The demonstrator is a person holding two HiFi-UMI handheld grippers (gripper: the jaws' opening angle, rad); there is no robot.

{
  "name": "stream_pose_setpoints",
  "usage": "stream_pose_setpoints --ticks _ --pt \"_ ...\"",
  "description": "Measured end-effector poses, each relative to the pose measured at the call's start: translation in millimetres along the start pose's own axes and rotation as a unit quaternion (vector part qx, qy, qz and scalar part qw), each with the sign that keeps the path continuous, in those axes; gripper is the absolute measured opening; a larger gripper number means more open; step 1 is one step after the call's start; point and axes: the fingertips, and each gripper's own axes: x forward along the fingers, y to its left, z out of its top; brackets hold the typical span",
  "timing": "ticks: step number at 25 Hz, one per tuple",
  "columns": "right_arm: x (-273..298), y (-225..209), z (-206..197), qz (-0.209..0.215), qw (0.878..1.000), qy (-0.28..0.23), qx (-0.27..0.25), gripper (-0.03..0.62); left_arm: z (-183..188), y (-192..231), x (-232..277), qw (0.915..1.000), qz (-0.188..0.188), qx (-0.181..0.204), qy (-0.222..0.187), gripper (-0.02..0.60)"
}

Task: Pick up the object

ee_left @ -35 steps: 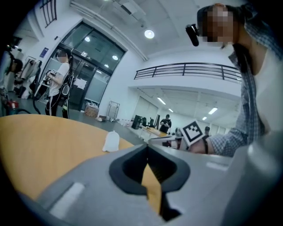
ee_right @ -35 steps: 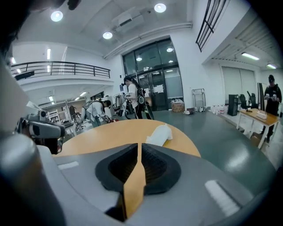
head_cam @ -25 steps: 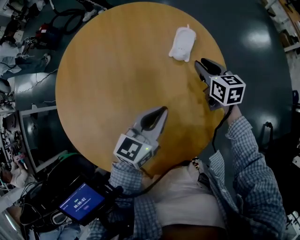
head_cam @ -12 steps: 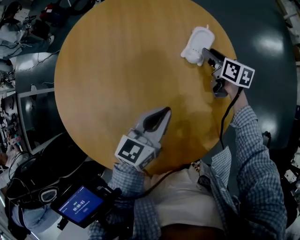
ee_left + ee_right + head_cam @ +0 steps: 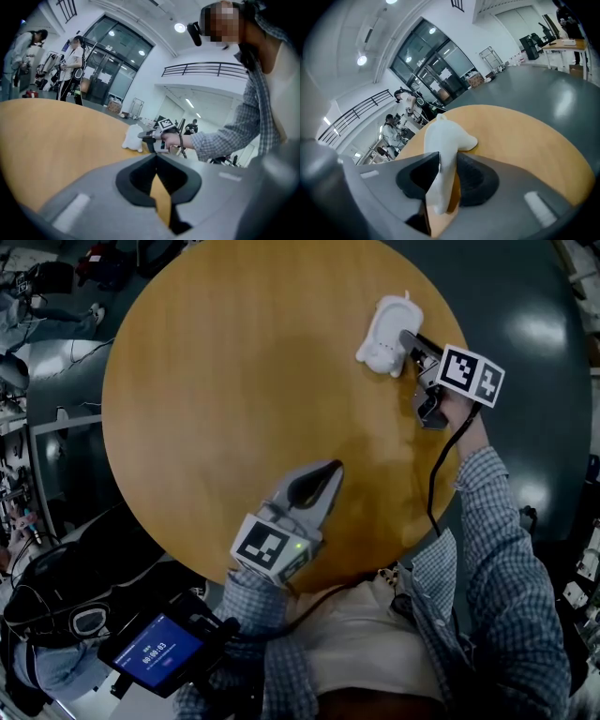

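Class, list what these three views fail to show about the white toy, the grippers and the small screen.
- Underside of the white toy: the head view looks from above, and the right gripper covers it in its own view, so whether it is lifted or resting is unclear.
- The white toy's features: too small in the left gripper view.
- Text on the screen: too small in the head view.

The toy lies on the table, near its far right edge.

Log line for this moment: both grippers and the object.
right gripper: shut on white plush toy | left gripper: shut, empty, over near side of table | phase: grasp made, lift not evident
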Motion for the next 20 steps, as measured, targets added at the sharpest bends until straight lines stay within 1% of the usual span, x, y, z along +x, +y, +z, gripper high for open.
stream_pose_setpoints --ticks 4,6,8,11,14,17,20 --pt "-2.4 1.2 3.9 0.019 0.998 -0.048 0.04 0.115 1.9 3.9 -3.8 1.0 0.002 0.0 -0.001 0.003" --pt "-4.1 3.8 5.0 0.033 0.994 -0.074 0.07 0.115 5.1 7.1 -5.4 1.0 0.006 -0.001 -0.003 0.003" --pt "-8.3 8.0 7.5 0.045 0.991 -0.095 0.087 0.114 9.9 9.2 -6.7 0.9999 0.012 0.0 -0.004 0.003" --pt "-13.4 19.5 11.9 0.061 0.988 -0.112 0.09 0.114 17.1 11.4 -8.8 0.9998 0.016 0.006 -0.009 0.003" --pt "-23.6 32.5 16.2 0.075 0.986 -0.124 0.086 0.114 21.6 8.9 -10.5 0.9997 0.01 0.012 -0.017 0.003" --pt "-49.3 48.6 18.8 0.09 0.983 -0.14 0.081 0.114 28.9 -2.0 -17.4 0.9994 -0.001 0.015 -0.033 0.003" --pt "-84.3 67.3 16.3 0.098 0.979 -0.158 0.088 0.114 34.8 -16.0 -26.9 0.9988 -0.016 0.022 -0.042 0.003"
